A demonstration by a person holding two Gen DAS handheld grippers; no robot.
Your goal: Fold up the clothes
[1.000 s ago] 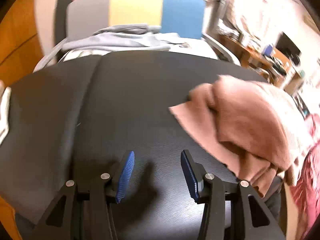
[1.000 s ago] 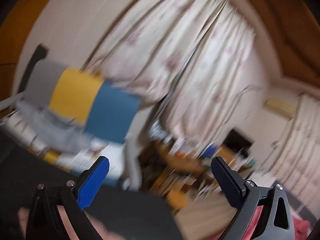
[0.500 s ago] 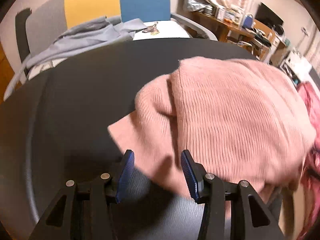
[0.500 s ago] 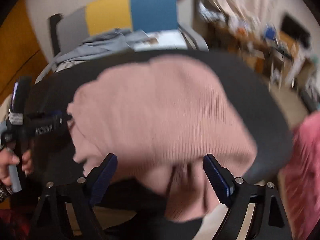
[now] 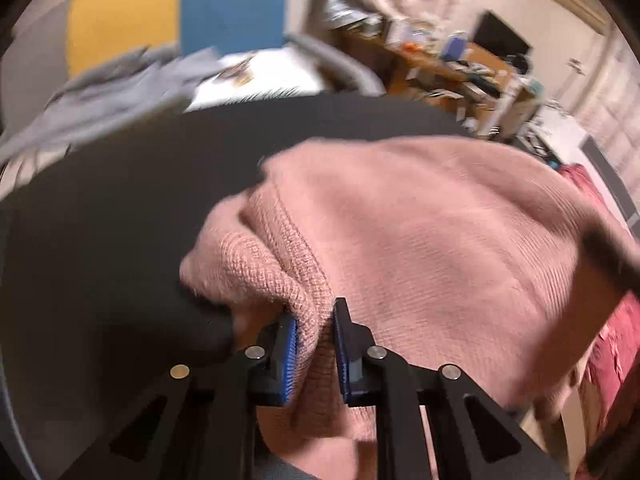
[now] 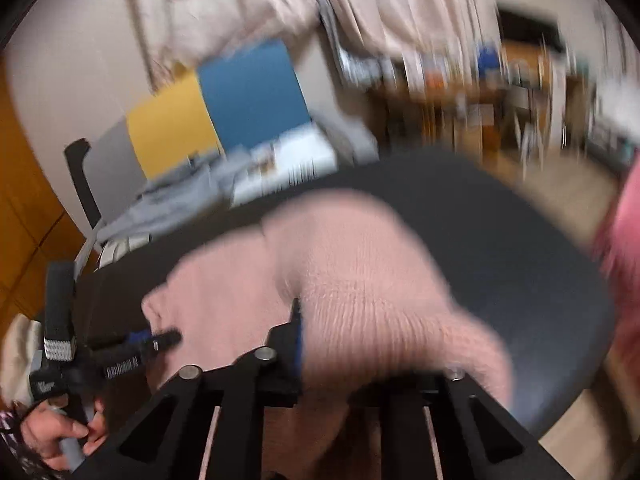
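Observation:
A pink knit sweater (image 5: 420, 248) lies bunched on the dark round table (image 5: 100, 220). My left gripper (image 5: 315, 344) is at its near left edge, jaws closing, and a thick fold of the knit is pinched between the blue pads (image 5: 289, 354). In the right wrist view the sweater (image 6: 360, 280) humps up over my right gripper (image 6: 332, 344), whose jaws are closing on the cloth. Its left finger (image 6: 295, 336) shows; the knit hides the right one. The left gripper (image 6: 160, 338) appears there at the left, held by a hand (image 6: 60, 436).
A chair with a grey, yellow and blue back (image 5: 180, 20) stands behind the table with a grey garment (image 5: 112, 88) on its seat. A red garment (image 5: 612, 360) hangs off the right side. A cluttered desk (image 5: 460, 68) sits at the back right.
The left gripper slid right to the sweater's edge and closed on a fold. The right gripper swung down from facing the room onto the sweater, and its wide jaws narrowed onto the cloth.

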